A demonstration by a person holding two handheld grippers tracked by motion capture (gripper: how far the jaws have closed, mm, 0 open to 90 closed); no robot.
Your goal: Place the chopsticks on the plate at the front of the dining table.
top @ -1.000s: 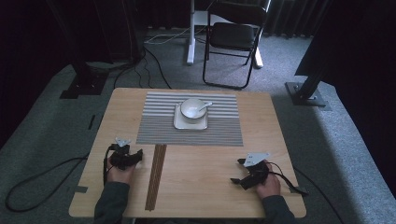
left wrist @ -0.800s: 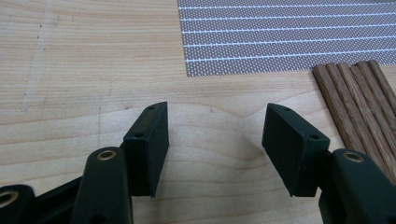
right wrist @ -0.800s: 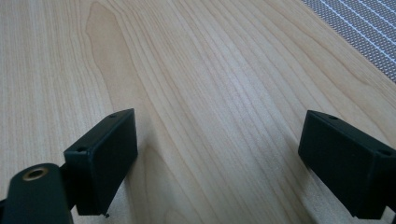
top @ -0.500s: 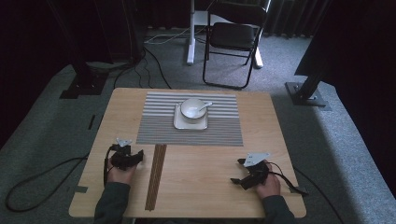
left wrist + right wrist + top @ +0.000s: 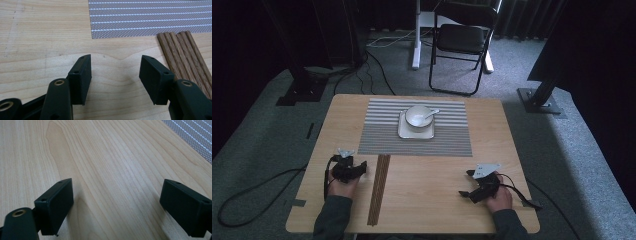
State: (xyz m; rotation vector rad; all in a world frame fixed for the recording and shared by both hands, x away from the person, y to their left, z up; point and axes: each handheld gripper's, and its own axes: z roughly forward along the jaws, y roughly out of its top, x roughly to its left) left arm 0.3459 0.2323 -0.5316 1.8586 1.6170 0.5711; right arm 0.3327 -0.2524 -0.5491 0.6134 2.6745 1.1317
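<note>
Progress: nothing gripped yet; chopsticks [image 5: 379,187] untouched near the counter's [image 5: 437,200] front edge
Left gripper [image 5: 360,168]: jaws wide, beside chopsticks
Right gripper [image 5: 464,193]: jaws wide, empty

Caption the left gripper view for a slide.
Open left gripper poised over bare wood, chopsticks just beside one jaw, striped placemat ahead.

a recording studio or lab: dark curtains [image 5: 272,30], floor cables [image 5: 377,70], stand bases [image 5: 542,100], grey carpet [image 5: 572,150].
</note>
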